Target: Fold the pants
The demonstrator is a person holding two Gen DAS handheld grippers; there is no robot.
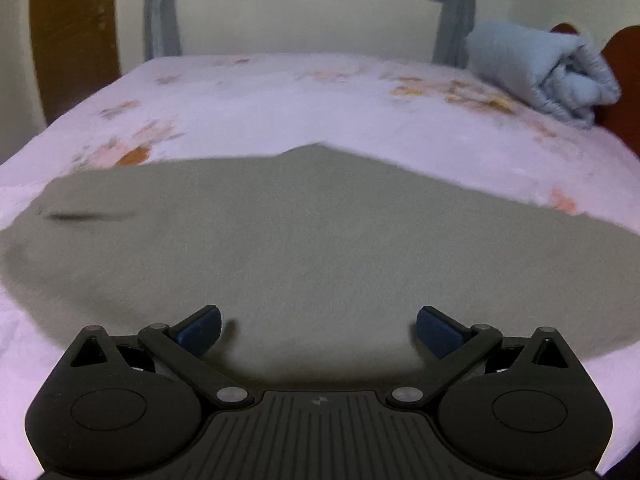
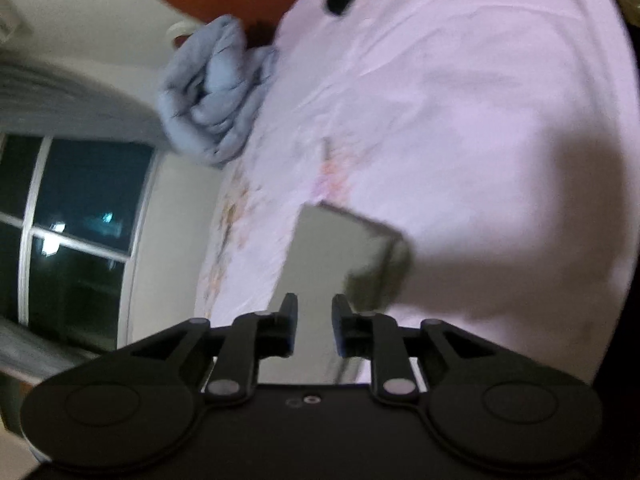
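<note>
Left tool [image 1: 319, 328] gapes wide over the pants [image 1: 304, 248]; right tool [image 2: 315, 322], nearly clenched, grasps nothing; bare bed [image 1: 280, 96] fills the upper frame.

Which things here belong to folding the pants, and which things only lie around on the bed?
For the job:
- grey pants, spread on the bed sheet
- left gripper, open over them
- right gripper, fingers close together, unclear whether gripping

Lying about:
- rolled blue blanket, by the headboard
- window, curtain
</note>
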